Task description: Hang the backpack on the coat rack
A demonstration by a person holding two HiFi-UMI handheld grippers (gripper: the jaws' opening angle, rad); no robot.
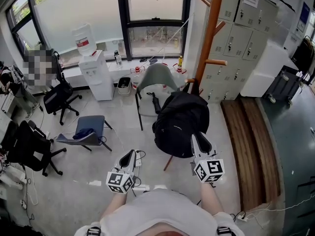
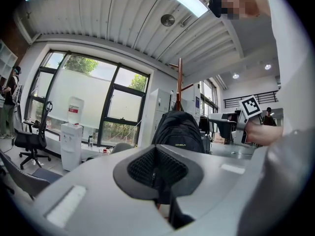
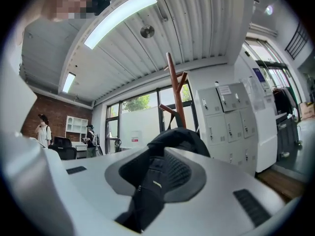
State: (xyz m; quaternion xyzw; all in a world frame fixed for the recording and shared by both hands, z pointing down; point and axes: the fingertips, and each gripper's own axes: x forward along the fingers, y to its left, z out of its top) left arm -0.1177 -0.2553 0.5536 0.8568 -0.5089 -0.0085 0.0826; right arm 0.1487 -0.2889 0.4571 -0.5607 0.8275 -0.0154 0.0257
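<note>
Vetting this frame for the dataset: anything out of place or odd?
Only the backpack: it slumps on a chair beside the coat rack, whose visible pegs are bare, one strap pinched in the right gripper. No spill or damage shows.

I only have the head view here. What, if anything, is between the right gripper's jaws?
Observer: A black strap of the backpack, pinched in the right gripper.
Operator: And the left one?
Observer: The left gripper is shut on nothing.
Operator: My view cuts off the rack's top. Anything hanging there?
Observer: No; the right gripper view shows the rack top, pegs bare.
</note>
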